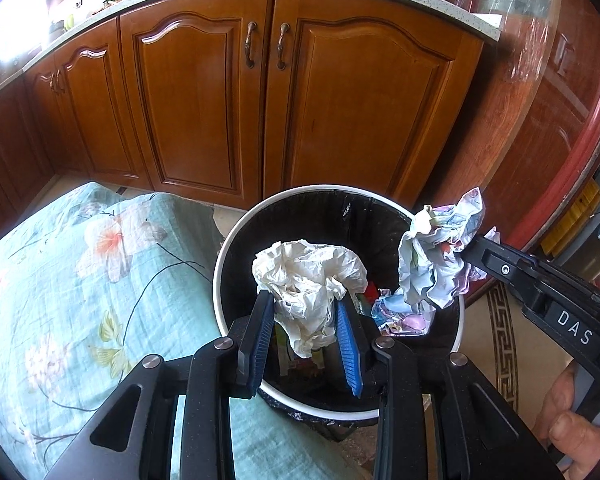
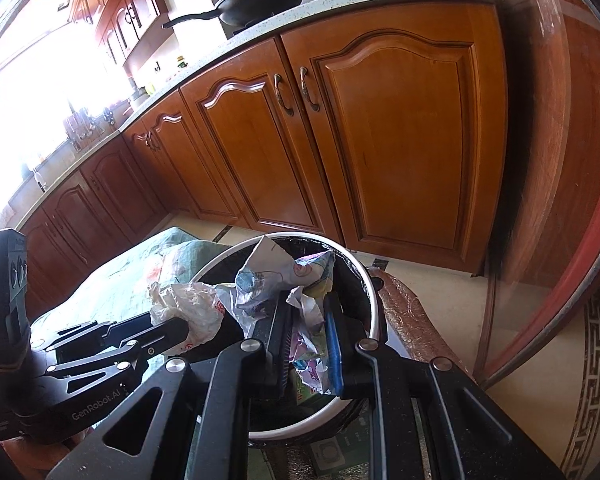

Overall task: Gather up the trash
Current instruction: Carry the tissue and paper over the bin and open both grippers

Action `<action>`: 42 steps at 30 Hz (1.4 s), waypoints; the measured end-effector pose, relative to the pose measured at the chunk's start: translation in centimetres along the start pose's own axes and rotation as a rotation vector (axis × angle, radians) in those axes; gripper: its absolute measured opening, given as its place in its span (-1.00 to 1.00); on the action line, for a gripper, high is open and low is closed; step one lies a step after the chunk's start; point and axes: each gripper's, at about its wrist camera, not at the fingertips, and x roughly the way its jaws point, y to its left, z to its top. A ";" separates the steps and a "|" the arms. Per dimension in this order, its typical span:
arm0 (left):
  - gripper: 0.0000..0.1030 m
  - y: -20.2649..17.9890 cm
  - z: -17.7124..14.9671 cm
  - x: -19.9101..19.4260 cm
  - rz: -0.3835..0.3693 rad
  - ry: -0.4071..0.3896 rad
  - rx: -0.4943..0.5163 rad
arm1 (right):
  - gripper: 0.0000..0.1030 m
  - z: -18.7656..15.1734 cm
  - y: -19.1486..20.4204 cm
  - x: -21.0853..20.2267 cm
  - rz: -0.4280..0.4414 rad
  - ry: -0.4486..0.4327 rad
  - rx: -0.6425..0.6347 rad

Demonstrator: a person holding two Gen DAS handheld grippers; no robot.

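Left wrist view: two paper wads are gripped over one bin (image 1: 236,240), white wad (image 1: 308,280) by left gripper (image 1: 306,344), coloured wad (image 1: 440,252) by right gripper (image 1: 470,254).

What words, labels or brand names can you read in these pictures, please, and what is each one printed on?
"DAS" – white letters on the black body of the right tongs.
"GenRobot.AI" – pale lettering on the black body of the left tongs.
Red print on the crumpled white plastic bag – too creased to read.
Print on the crumpled coloured paper and the packaging in the trash bin – too small and crumpled to read.
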 end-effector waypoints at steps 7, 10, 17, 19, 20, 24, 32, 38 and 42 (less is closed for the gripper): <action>-0.42 0.1 0.3 1.1 0.007 0.024 0.005 | -0.68 0.4 0.1 1.0 -0.009 0.031 -0.015; -0.41 0.0 0.3 1.3 0.005 0.021 0.006 | -0.68 0.6 0.2 1.2 -0.010 0.038 -0.016; -0.40 0.2 0.5 1.7 0.013 0.030 0.008 | -0.68 0.8 0.3 2.0 -0.022 0.069 -0.028; -0.39 0.2 0.5 1.8 0.015 0.032 0.006 | -0.68 0.9 0.3 2.3 -0.024 0.076 -0.026; -0.39 0.3 0.6 1.9 0.014 0.034 0.005 | -0.68 1.0 0.4 2.4 -0.023 0.079 -0.026; -0.31 0.3 0.7 2.1 0.011 0.045 0.010 | -0.62 1.2 0.4 2.7 -0.025 0.088 -0.027; 0.02 0.6 0.7 0.9 0.022 0.027 0.011 | -0.02 1.1 0.3 1.9 0.003 0.067 0.002; 0.25 1.3 0.0 -0.9 0.055 -0.001 0.018 | 0.22 0.9 0.3 0.6 0.035 0.036 0.034; 0.38 1.9 -1.2 -2.5 0.083 -0.026 0.017 | 0.50 0.2 0.8 -1.0 0.059 -0.002 0.040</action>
